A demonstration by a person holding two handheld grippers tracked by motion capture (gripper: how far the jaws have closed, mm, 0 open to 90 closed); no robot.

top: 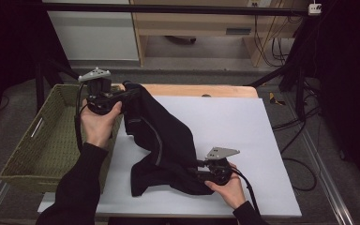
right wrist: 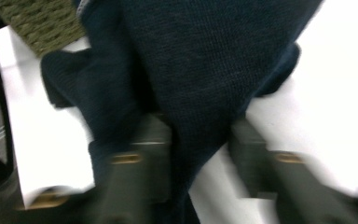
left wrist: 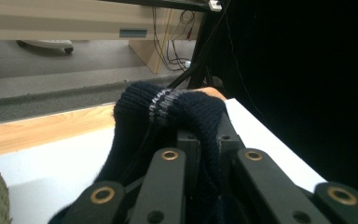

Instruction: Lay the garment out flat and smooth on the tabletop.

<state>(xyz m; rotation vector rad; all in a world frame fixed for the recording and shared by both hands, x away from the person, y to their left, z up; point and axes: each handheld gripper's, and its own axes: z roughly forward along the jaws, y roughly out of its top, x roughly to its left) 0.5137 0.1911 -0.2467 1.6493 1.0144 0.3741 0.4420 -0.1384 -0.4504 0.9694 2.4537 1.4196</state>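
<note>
the left gripper (top: 122, 96) was clamped on the sweater's (top: 164, 140) cuff (left wrist: 165, 103), lifted beside the basket (top: 42, 140). the right gripper (top: 198, 169) had cloth between its jaws, grip unclear. it likely needed a firm pinch on the hem before spreading the sweater over the sheet (top: 234, 126).

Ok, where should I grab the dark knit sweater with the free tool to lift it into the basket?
Grip the dark knit sweater at its lower bunched edge, coming in level from the right. That end sags onto the white sheet while the left tool holds the ribbed top edge high beside the woven basket.
</note>
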